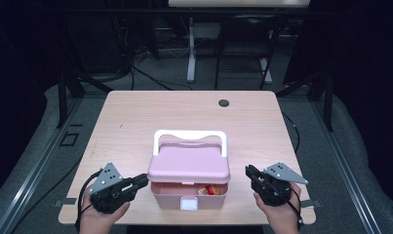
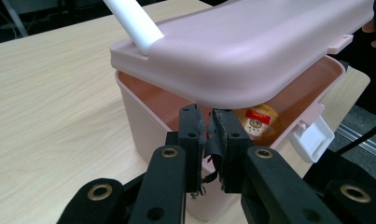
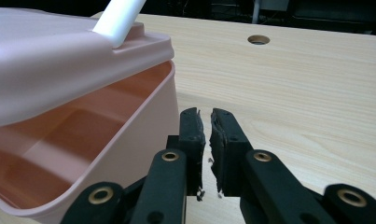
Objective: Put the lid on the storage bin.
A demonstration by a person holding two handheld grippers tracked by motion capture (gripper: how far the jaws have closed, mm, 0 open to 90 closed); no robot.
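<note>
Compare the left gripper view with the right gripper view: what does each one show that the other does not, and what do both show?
Left gripper view alone: a red and yellow item inside the pink box, and its white front latch.

Right gripper view alone: a round hole in the wooden table.

Both: the box with its lid raised, the white handle, and shut hand-held gripper jaws in front.

a light wooden table carries a pink lidded box.

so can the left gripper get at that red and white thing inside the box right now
Probably not yet: the lid is only propped ajar over the box, leaving a narrow slot above the red and white item, and the left gripper sits shut at the rim.
</note>
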